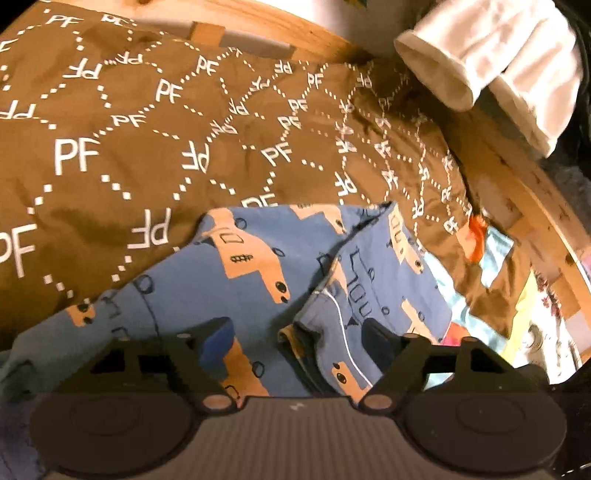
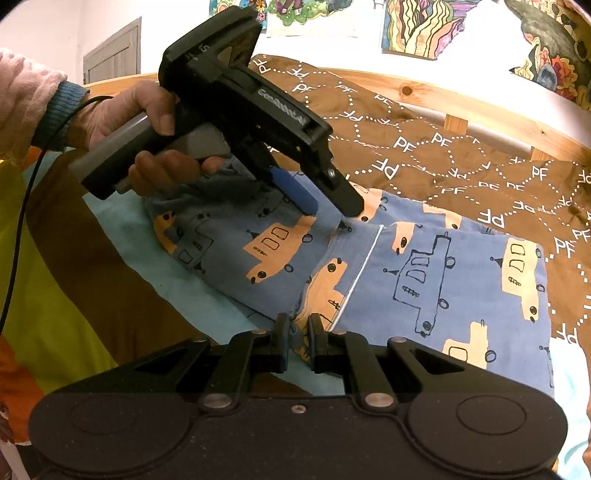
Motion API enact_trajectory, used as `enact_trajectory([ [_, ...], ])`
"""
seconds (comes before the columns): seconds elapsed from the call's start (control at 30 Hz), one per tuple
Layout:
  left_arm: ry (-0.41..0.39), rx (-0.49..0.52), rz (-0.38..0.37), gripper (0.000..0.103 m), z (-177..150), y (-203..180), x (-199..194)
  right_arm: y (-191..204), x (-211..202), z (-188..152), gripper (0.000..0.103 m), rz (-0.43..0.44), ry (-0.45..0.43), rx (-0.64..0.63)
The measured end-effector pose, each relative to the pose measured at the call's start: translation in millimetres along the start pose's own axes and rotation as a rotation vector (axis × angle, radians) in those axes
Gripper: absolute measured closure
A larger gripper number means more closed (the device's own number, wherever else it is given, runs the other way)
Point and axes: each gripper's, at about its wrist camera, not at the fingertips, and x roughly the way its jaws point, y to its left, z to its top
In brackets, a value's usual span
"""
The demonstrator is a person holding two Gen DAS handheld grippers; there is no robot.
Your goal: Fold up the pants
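Pants (image 2: pixel 424 273) of blue cloth, printed with orange and outlined trucks and trimmed with a thin white piping line, are laid on a bed, partly folded into a flat, roughly rectangular stack. The stack is rested partly on a brown quilt (image 1: pixel 110 140) marked with white "PF" letters and dotted hexagons, and partly on a light blue sheet (image 2: pixel 122 221) at the near side. A raised fold edge with an orange-lined hem is seen in the left wrist view, where the pants (image 1: pixel 258 266) fill the lower middle.

The left gripper (image 2: pixel 334 208) is held by a hand (image 2: pixel 147 125) in a pink sleeve with a blue cuff; its fingers are spread apart just above the cloth, and nothing is pinched between them. In its own view the left gripper (image 1: pixel 299 332) is seen with the blue pad of one finger at the left and the other finger well to the right, the fabric lying loose below. The right gripper (image 2: pixel 295 343) is closed on the near edge of the pants, a bunch of cloth being clamped between its fingers.

A wooden bed frame (image 2: pixel 461 96) borders the quilt. A folded white cloth (image 1: pixel 487 62) is placed at the far corner, and colourful pictures (image 2: pixel 424 26) are hung on the wall behind. A yellow, brown and orange cover (image 2: pixel 55 295) is spread beside the sheet.
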Motion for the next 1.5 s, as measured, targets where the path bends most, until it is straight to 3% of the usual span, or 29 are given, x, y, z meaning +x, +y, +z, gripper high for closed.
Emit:
enact_trajectory([
  [0.23,0.049,0.030,0.002,0.064,-1.9,-7.6,14.1,-0.2,0.4,-1.2,0.092,0.001,0.003,-0.003],
  [0.27,0.058,0.033,0.025,0.073,-2.0,-8.8,16.6,-0.1,0.5,-1.2,0.092,0.001,0.004,-0.002],
  [0.37,0.069,0.025,0.053,0.083,-3.0,-10.1,19.2,0.0,0.5,-0.9,0.092,-0.001,0.003,-0.002],
  [0.6,0.054,0.013,0.095,0.090,-1.0,-21.4,10.7,-0.8,-1.3,-1.8,0.092,-0.002,-0.008,0.014],
  [0.97,0.016,0.097,0.153,0.092,17.8,-38.7,-18.1,2.9,-1.7,8.1,0.093,0.019,-0.039,0.071],
  [1.33,0.077,0.009,0.201,0.092,11.1,-9.5,-5.8,16.9,8.8,11.6,0.093,0.027,-0.022,0.047],
  [1.5,0.073,-0.057,0.165,0.083,11.3,2.0,-8.9,9.3,7.0,10.5,0.084,0.011,-0.021,0.068],
])
